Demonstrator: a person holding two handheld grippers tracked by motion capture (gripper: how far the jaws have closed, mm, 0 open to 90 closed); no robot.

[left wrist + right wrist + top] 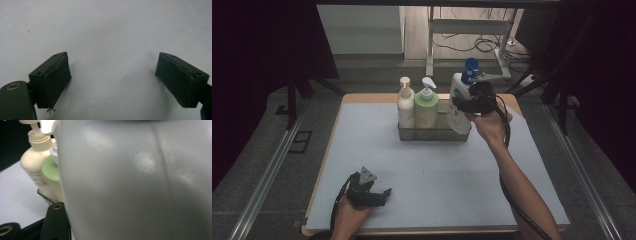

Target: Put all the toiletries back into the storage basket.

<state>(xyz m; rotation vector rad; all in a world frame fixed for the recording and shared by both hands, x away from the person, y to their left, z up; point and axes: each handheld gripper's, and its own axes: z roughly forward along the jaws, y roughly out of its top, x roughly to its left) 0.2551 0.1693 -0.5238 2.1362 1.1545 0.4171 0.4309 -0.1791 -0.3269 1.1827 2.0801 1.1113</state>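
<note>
A white bottle (457,120) with a blue cap (471,69) is at the right end of a metal basket (432,134), with my right gripper (469,102) shut on its body. I cannot tell whether its base rests in the basket. The bottle's pale side (137,182) looms close in the right gripper view, above one black finger (56,220). In the basket stand a cream pump bottle (405,102) and a green pump bottle (426,107). My left gripper (385,196) is open near the table's front left, holding nothing. Its fingertips (60,62) hover wide apart over the bare mat.
A pale blue mat (427,170) covers the wooden table (362,98). The right gripper view also shows the cream bottle (32,162) and the green bottle (51,170) beyond the held one. A cable trails along the right forearm (517,180). Dark curtains flank both sides.
</note>
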